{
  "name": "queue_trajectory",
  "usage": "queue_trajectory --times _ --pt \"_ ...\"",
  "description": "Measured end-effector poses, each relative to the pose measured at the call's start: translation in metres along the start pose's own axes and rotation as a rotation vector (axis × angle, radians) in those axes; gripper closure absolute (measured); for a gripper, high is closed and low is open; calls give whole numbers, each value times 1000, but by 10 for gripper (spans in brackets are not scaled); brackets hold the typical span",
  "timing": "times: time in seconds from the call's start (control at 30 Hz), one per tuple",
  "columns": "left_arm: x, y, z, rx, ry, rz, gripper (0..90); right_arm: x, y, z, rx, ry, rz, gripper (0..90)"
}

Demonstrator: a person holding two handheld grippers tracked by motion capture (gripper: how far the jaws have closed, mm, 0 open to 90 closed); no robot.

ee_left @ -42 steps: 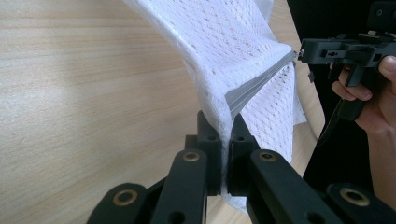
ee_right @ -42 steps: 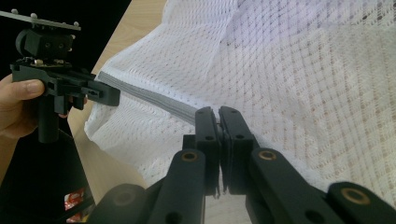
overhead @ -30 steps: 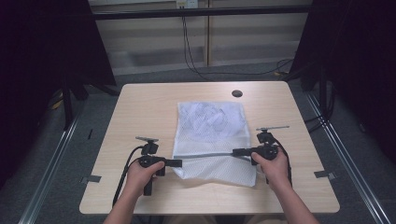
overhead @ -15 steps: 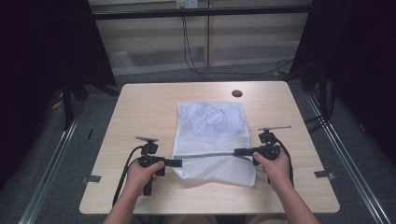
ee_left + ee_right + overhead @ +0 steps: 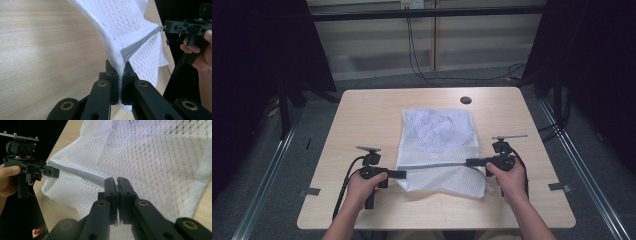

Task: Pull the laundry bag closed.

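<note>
High view: the mesh bag [image 5: 439, 145] lies mid-worktop [image 5: 362, 115]. The left claw [image 5: 401, 174] and right claw [image 5: 470, 162] each pinch its grey zipper band [image 5: 434, 165], stretched taut as before; little has moved.

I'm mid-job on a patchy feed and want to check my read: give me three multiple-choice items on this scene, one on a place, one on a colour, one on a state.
1. Where is the small dark round spot on the table?
A. near the far edge
B. beside the left hand
C. under the bag

2. What colour is the strip across the white mesh bag?
A. red
B. grey
C. black

3. How do the left gripper's jaws stand?
A. wide open
B. shut on nothing
C. shut on the bag

Answers:
1 A, the spot sits beyond the white mesh bag.
2 B, the strip is grey.
3 C, the left gripper pinches mesh.
</note>
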State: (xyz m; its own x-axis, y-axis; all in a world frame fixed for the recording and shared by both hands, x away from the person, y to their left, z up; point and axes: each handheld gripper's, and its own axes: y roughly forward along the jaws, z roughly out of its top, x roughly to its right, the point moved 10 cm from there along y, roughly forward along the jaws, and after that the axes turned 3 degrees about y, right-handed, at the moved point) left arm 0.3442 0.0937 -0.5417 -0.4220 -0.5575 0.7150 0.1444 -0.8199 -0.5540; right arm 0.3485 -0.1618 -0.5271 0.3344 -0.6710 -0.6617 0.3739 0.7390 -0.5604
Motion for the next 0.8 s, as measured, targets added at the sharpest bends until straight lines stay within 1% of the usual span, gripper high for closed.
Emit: queue_trajectory --times 0.13,0.23,0.37,0.47,0.5,0.57,0.6,0.63,0.77,0.8 --pt "1 1 -1 -2 -4 -1 877 -1 -1 0 1 5 5 867" --pt "1 1 -2 -12 5 -5 877 0 -1 0 1 4 4 867" --pt "1 1 -2 -10 2 -3 877 0 -2 0 1 4 6 867" --pt "1 1 -2 -13 8 -2 877 -1 -3 0 2 9 8 867" --pt "1 1 -1 -8 -1 -1 877 2 -4 1 6 5 -2 867" --pt "1 1 -1 -7 0 -2 877 2 -5 0 6 11 -1 867" --pt "2 1 -1 -7 -1 -3 877 4 -7 0 10 13 -5 867" --pt "0 1 -1 -9 10 3 877 4 -7 0 10 13 -5 867" --pt "2 3 -1 -9 1 -1 877 5 -8 -1 11 17 -4 867" --pt "0 3 -1 -13 8 6 877 5 -9 0 14 16 -5 867"
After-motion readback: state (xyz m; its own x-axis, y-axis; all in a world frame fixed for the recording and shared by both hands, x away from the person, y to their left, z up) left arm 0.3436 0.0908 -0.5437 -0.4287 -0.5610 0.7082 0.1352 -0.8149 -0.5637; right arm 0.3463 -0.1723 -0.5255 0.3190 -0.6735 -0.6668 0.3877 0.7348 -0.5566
